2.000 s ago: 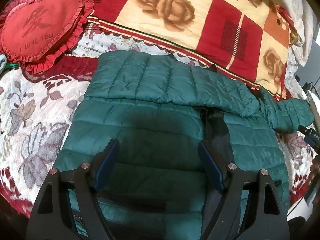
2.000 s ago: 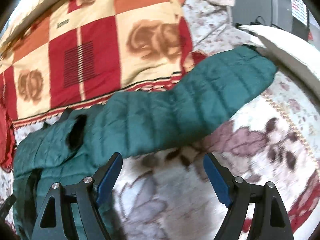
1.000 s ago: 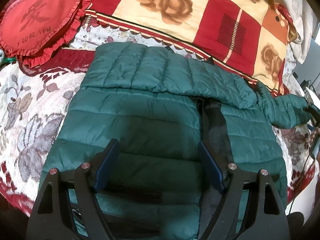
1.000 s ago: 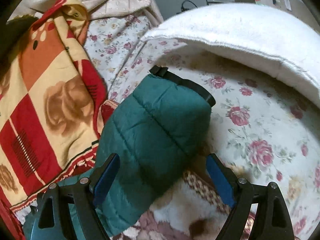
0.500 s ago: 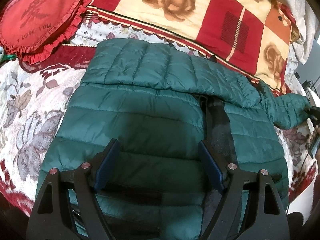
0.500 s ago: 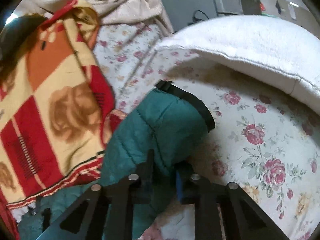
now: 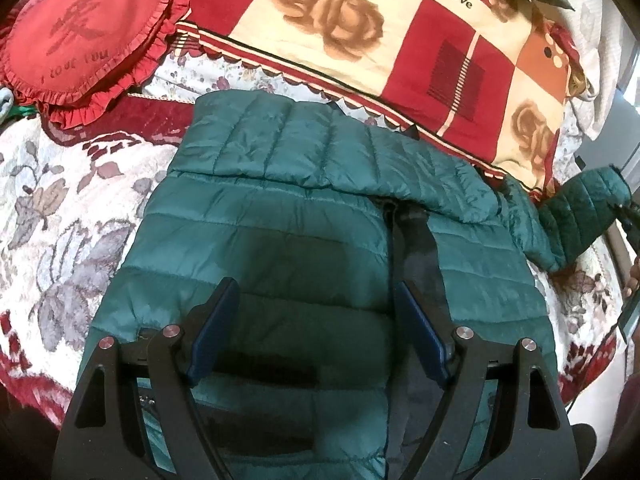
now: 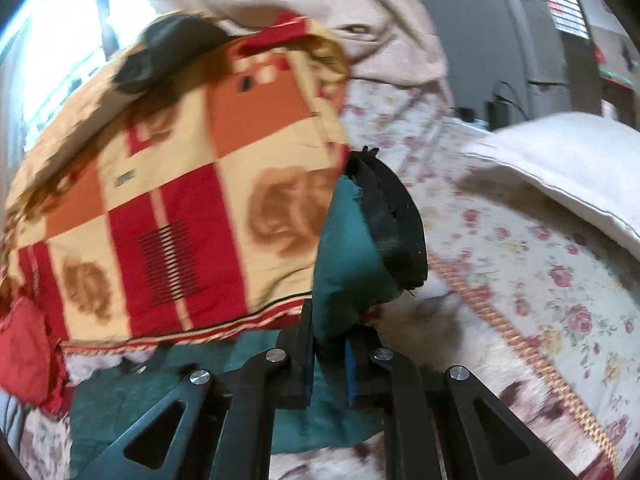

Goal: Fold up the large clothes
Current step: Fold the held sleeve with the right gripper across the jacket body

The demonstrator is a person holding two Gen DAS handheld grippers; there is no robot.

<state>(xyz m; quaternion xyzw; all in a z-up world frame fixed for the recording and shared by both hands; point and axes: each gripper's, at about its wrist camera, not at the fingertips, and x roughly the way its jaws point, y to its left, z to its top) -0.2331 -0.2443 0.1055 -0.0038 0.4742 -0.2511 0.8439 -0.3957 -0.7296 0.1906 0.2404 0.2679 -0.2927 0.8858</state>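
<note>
The green puffer jacket (image 7: pixel 280 240) lies spread on the floral bedspread (image 7: pixel 60 208), one sleeve folded across its top. The left gripper (image 7: pixel 316 304) hovers over it, jaws wide apart. The right gripper (image 8: pixel 329 344) pinches the other sleeve (image 8: pixel 344 264) near its black cuff (image 8: pixel 394 224), apparently lifted.

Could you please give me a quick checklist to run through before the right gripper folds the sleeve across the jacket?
1. Right gripper shut on the sleeve: ok, green fabric is pinched between the fingers.
2. Grip near the black cuff: ok, the cuff stands just beyond the fingertips.
3. Left gripper open and holding nothing: ok, it hovers over the jacket.
4. Other sleeve already folded across the jacket's top: ok.
5. Jacket body flat on the bed: ok, mostly smooth.
6. Sleeve free of the patterned blanket: cannot tell.
</note>
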